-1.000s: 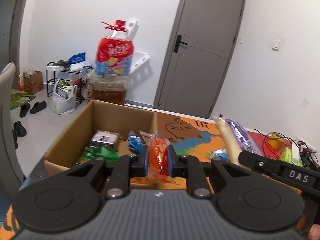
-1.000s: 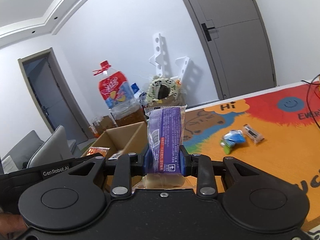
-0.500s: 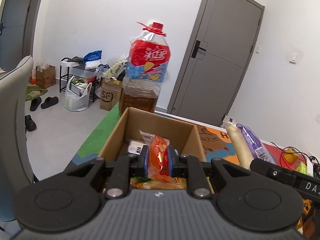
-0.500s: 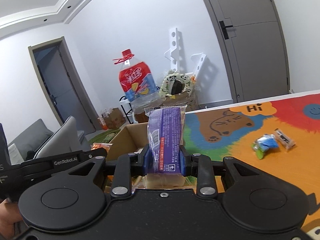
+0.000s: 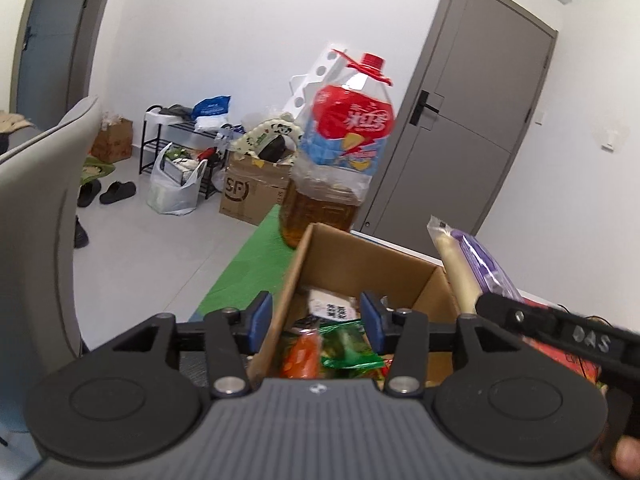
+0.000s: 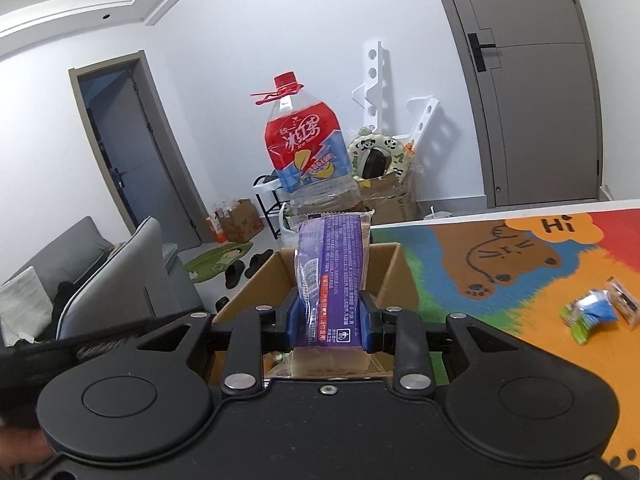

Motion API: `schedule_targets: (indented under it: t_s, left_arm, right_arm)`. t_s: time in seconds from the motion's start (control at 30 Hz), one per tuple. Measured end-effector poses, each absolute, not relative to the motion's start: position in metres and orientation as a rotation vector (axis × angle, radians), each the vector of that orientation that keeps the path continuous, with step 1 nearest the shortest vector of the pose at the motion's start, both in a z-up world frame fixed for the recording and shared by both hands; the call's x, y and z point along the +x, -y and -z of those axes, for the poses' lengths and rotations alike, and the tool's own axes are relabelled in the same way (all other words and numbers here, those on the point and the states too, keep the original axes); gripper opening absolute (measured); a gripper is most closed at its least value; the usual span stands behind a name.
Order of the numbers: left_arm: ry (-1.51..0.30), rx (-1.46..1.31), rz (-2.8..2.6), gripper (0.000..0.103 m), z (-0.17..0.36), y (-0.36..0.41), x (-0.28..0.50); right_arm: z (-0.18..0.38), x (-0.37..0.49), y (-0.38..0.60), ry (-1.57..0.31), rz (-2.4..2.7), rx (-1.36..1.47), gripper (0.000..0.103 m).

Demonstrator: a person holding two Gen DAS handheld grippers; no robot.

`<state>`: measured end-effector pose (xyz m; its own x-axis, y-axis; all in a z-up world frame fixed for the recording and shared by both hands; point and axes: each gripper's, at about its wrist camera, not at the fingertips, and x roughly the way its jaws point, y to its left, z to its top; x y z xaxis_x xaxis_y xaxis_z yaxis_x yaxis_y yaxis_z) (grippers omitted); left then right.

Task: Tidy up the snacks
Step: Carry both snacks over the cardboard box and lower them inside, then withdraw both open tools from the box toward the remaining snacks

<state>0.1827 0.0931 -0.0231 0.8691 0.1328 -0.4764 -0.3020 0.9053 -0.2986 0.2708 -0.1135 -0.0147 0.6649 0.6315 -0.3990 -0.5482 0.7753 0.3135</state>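
Observation:
A cardboard box (image 5: 352, 256) sits on the colourful mat, with several snack packets inside. My left gripper (image 5: 316, 316) is open over the box's left wall. An orange snack packet (image 5: 300, 354) lies in the box below it, next to a green packet (image 5: 348, 350) and a white packet (image 5: 332, 307). My right gripper (image 6: 328, 320) is shut on a purple-wrapped bread pack (image 6: 332, 276), held upright over the box (image 6: 392, 276). The pack also shows at the right of the left wrist view (image 5: 468, 268).
A large iced-tea bottle (image 5: 340, 156) stands just behind the box. Loose small snacks (image 6: 596, 310) lie on the mat (image 6: 520, 264) to the right. A grey chair (image 5: 36, 216) stands left of the table. Cartons and a shoe rack sit on the floor beyond.
My left gripper opened and let the orange packet drop into the box. Both grippers moved left over the box; the right still holds the purple pack.

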Motion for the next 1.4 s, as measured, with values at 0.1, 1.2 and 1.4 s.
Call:
schedule_targets:
  t_s: [0.1, 1.2, 1.4]
  left_arm:
    - [-0.469, -0.379, -0.242, 0.056, 0.024, -0.098, 0.179]
    - [-0.510, -0.380, -0.175, 0.096, 0.002, -0.047, 0.139]
    - [-0.507, -0.337, -0.167, 0.096, -0.008, -0.035, 0.128]
  right_arm:
    - [0.016, 0.277, 0.101, -0.538, -0.697, 0.150, 0.035]
    - [-0.006, 0.208, 0.215, -0.487, -0.553, 0.255, 0.076]
    - [-0.009, 0.196, 0.230, -0.460, -0.546, 0.267, 0.090]
